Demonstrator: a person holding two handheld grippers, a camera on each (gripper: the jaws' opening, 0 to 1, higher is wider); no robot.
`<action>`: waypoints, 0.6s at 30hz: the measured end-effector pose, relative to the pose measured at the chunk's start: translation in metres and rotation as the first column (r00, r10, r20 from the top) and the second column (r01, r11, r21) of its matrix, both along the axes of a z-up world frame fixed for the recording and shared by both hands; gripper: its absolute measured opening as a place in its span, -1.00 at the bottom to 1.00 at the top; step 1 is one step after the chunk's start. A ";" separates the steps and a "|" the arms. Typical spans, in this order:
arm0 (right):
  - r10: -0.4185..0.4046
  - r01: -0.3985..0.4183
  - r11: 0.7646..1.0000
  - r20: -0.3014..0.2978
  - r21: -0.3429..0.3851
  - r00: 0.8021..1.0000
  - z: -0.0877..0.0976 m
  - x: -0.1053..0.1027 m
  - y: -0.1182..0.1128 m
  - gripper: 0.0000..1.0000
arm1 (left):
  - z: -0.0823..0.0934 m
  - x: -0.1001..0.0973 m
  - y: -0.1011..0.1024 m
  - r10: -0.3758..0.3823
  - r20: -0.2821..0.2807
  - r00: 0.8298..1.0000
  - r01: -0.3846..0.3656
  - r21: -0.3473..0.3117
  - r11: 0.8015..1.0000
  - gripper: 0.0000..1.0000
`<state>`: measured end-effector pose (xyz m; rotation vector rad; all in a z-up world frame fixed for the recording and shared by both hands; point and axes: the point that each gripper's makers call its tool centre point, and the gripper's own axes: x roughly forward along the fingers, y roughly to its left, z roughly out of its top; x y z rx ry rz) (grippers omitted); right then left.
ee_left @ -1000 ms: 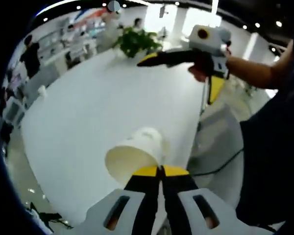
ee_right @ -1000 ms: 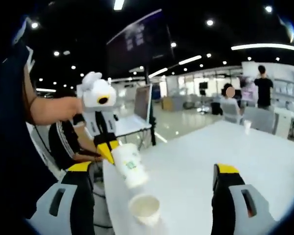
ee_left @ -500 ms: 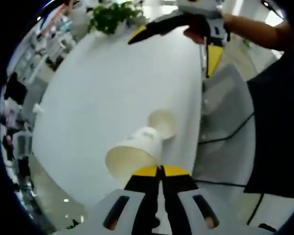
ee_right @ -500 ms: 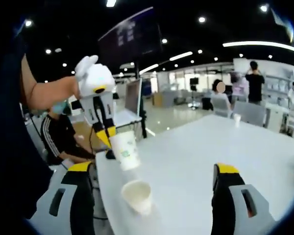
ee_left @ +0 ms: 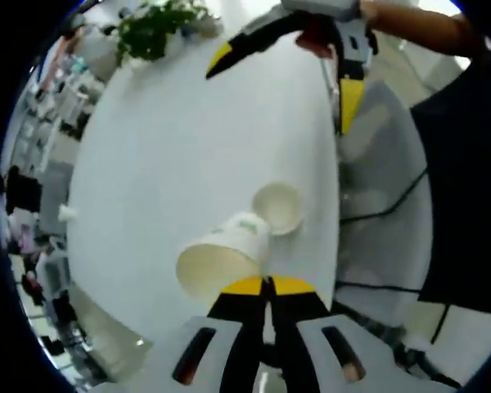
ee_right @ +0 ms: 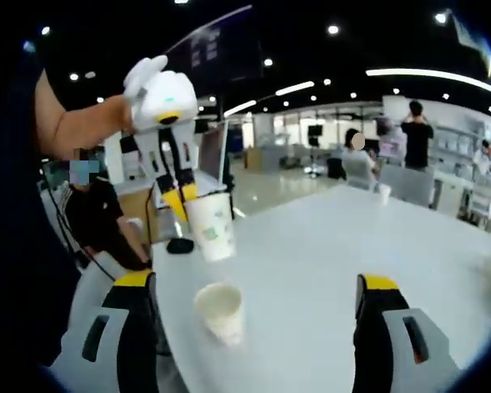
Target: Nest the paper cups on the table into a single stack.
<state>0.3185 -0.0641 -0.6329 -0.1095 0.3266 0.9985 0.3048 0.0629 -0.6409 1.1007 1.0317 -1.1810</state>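
Note:
My left gripper (ee_left: 268, 285) is shut on the rim of a white paper cup (ee_left: 221, 262) and holds it in the air. In the right gripper view that held cup (ee_right: 210, 227) hangs nearly upright from the left gripper (ee_right: 180, 201), just above and a little left of a second paper cup (ee_right: 219, 309). This second cup (ee_left: 278, 206) stands mouth up near the edge of the white table (ee_left: 172, 147). My right gripper (ee_right: 254, 286) is open with nothing between its jaws, short of the standing cup. It also appears as the right gripper (ee_left: 282, 78) at the top of the left gripper view.
A potted plant (ee_left: 151, 29) sits at the far end of the table. A small white cup (ee_right: 382, 193) stands far across the table. A seated person (ee_right: 90, 221) and a laptop are beyond the table edge; other people stand at the back.
The left gripper has lifted its cup and turned it from tilted to nearly upright, above the standing cup. Both views have shifted with the hands. The right gripper stays open.

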 end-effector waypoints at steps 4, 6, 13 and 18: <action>-0.002 0.002 0.999 -0.014 -0.037 1.000 -0.007 -0.002 -0.008 1.00 | -0.002 0.000 -0.008 -0.023 -0.001 1.000 0.023 0.013 1.000 -1.00; -0.006 0.005 0.999 -0.023 -0.052 1.000 -0.011 -0.003 -0.014 1.00 | -0.001 -0.001 -0.011 -0.031 -0.003 1.000 0.031 0.017 0.999 -1.00; -0.011 0.006 0.988 -0.027 -0.157 1.000 -0.024 -0.011 -0.034 1.00 | -0.003 0.000 -0.016 -0.040 -0.011 0.999 0.040 0.047 0.998 -1.00; 0.007 -0.027 0.975 -0.092 -0.222 0.996 -0.039 -0.030 -0.046 1.00 | -0.002 0.000 -0.019 -0.049 -0.007 0.999 0.050 0.063 0.997 -1.00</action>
